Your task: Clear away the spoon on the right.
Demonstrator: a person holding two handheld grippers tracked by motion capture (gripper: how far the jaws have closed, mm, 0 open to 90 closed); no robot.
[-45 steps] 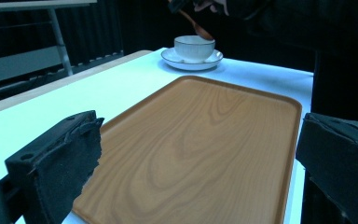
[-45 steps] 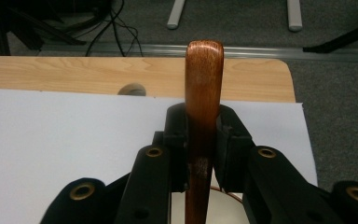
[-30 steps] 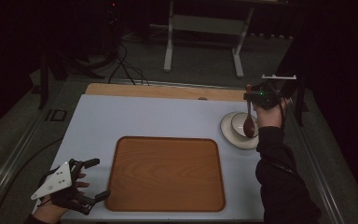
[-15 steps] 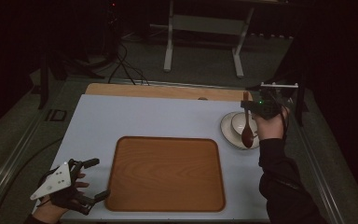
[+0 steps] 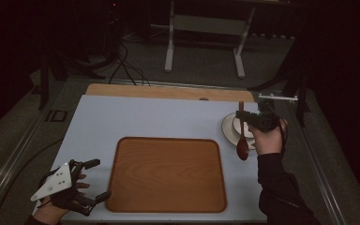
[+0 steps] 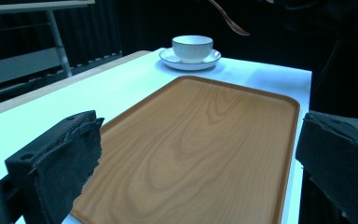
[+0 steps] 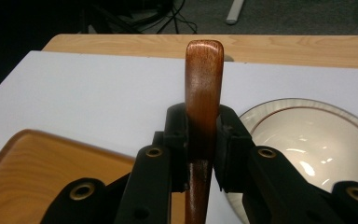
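Observation:
A wooden spoon (image 5: 242, 136) hangs above the table beside a white cup on its saucer (image 5: 229, 126), bowl end down. My right gripper (image 5: 243, 116) is shut on the spoon's handle (image 7: 203, 107), which sticks up between the jaws. The cup (image 6: 192, 47) and saucer (image 6: 168, 57) stand at the table's right side, the cup (image 7: 317, 144) just right of the jaws in the right gripper view. My left gripper (image 5: 93, 180) rests open at the front left corner, aimed at the wooden tray (image 5: 168, 173), nothing between its pads (image 6: 60, 163).
The wooden tray (image 6: 200, 135) lies bare in the middle of the white table top (image 5: 145, 117). A wooden strip (image 5: 168, 91) runs along the far edge. Beyond it are a metal stand (image 5: 206, 28) and cables on the dark floor.
My right gripper has carried the spoon from over the cup toward the left and nearer the front, so the spoon now hangs past the saucer's left rim. The left gripper has stayed put.

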